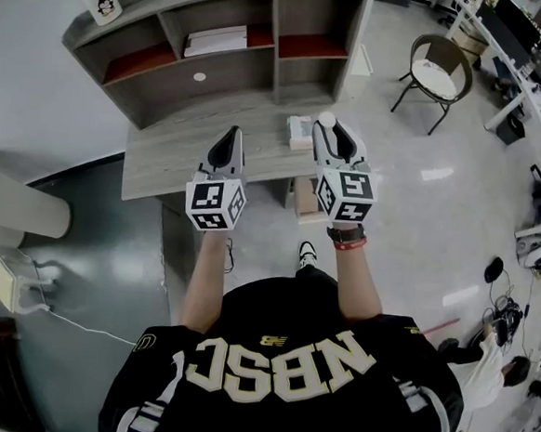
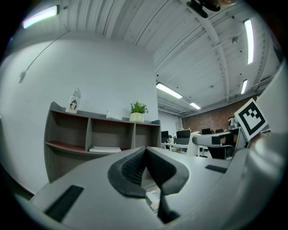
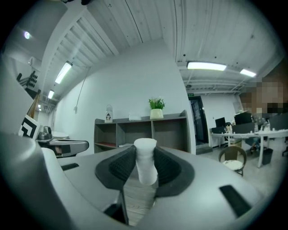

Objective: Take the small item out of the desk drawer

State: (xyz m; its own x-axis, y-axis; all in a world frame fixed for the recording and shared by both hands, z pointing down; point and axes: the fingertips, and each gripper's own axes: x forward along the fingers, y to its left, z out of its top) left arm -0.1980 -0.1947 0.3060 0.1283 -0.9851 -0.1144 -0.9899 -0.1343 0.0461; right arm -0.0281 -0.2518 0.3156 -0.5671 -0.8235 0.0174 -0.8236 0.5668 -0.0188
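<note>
My right gripper [image 1: 329, 133] is held level, high above the grey wooden desk [image 1: 167, 165], and is shut on a small white cylinder [image 1: 326, 121]. In the right gripper view the small white cylinder [image 3: 146, 162] stands upright between the dark ribbed pads [image 3: 120, 167], its top poking above them. My left gripper [image 1: 228, 144] hangs beside it to the left, also above the desk. Its pads [image 2: 131, 168] meet at the tip with nothing between them. A brownish box-like part [image 1: 304, 200] shows under the desk's front edge; whether it is the drawer I cannot tell.
A grey shelf unit [image 1: 217, 71] stands at the back of the desk, with papers [image 1: 216, 40] in one bay and a potted plant [image 2: 137, 113] on top. A small white stack [image 1: 299, 130] lies on the desk. A round chair [image 1: 440, 73] stands to the right, a white bin [image 1: 10, 204] to the left.
</note>
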